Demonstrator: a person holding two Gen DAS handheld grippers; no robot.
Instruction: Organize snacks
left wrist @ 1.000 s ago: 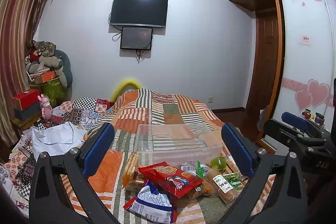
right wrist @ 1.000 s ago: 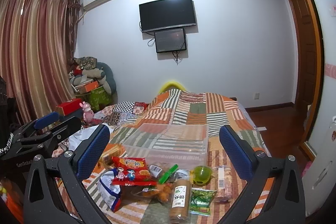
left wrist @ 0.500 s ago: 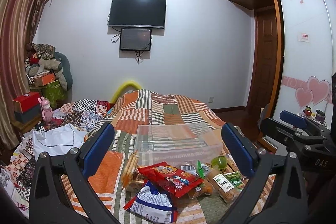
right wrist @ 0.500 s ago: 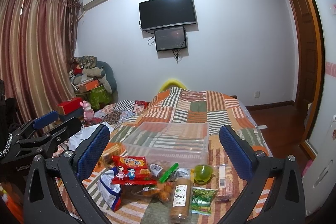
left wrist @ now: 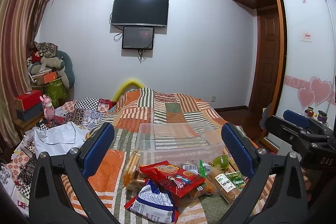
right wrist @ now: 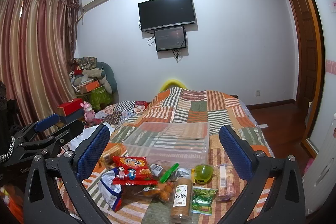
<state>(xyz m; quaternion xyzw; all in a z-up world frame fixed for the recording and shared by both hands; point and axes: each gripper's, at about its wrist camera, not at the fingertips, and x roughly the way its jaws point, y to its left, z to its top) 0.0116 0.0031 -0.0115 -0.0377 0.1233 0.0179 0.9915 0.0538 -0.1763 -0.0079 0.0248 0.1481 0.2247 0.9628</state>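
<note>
My left gripper & right gripper both hung wide apart, holding nothing, above the patchwork bed. Snacks lay piled w/ red packet on top, just in front of clear bin.

Blue-white bag partly under red packet.
</note>
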